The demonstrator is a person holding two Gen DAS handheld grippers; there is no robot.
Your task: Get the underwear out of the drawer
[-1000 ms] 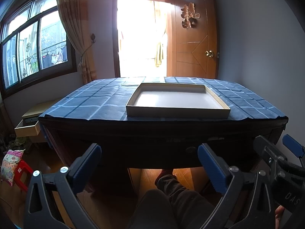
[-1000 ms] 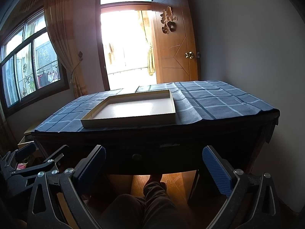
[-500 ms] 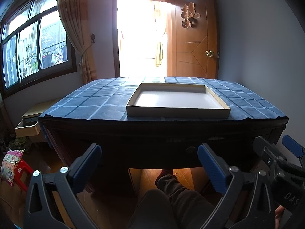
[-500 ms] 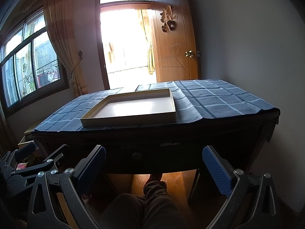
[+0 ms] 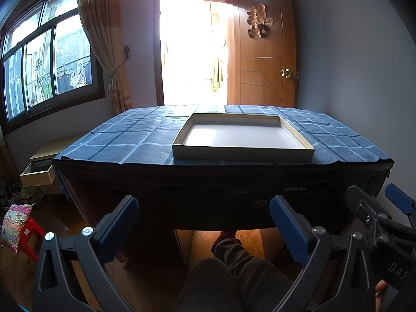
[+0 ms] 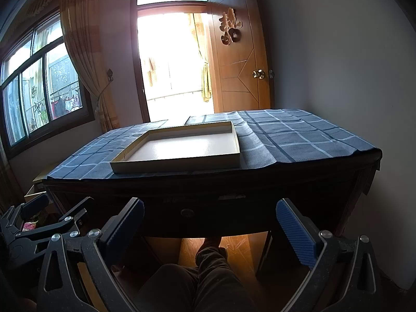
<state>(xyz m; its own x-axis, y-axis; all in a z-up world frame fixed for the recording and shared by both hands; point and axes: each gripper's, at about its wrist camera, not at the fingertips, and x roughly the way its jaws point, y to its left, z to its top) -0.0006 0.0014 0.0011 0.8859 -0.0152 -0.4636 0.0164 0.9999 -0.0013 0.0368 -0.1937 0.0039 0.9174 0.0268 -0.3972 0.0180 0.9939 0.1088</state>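
Note:
A dark wooden desk has a closed drawer in its front, with a round knob; the knob also shows in the left wrist view. No underwear is visible. My left gripper is open and empty, held below and in front of the drawer. My right gripper is open and empty, level with the drawer front, short of the knob. Each gripper shows at the edge of the other's view.
A shallow empty cardboard tray lies on the blue checked tablecloth on the desk top. The person's leg reaches under the desk. A low cabinet with an open drawer and a red stool stand at the left.

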